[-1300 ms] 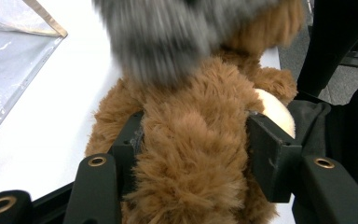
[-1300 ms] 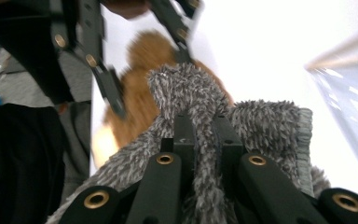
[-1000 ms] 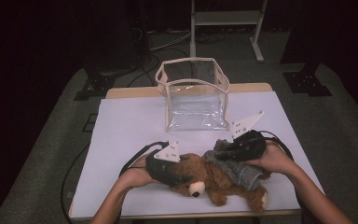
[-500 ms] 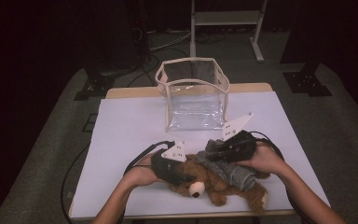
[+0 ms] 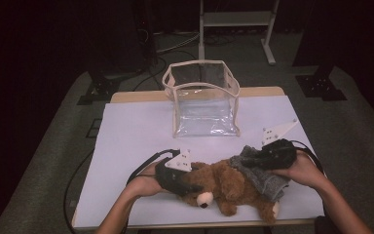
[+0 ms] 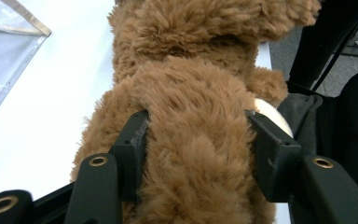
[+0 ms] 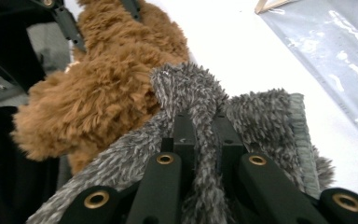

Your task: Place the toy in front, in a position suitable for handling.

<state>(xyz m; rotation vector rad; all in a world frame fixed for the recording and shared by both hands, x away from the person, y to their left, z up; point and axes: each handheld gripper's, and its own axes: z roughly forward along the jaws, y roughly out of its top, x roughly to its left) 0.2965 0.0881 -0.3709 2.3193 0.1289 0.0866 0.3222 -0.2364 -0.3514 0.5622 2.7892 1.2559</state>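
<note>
Brown teddy bear [image 5: 224, 187] lying on its side at the near edge of the white counter [image 5: 136, 131], head toward the left. Left claw [image 6: 198, 140] clamped around the plush head, one jaw pressing into the fur on each side. Right claw [image 7: 203, 126] pinched tight on a fold of the grey fuzzy garment [image 7: 261, 116], which drapes over the bear's lower body. Clear plastic bag [image 5: 202, 102] standing open farther back, well apart from the toy. Compared with a second ago: left claw shifted rightward onto the head, right claw now bunching the grey cloth nearer the bear's middle, bear itself barely moved. Likely meaning: bear held steady for the garment to be worked along the body; dressing or undressing, hard to tell which.
</note>
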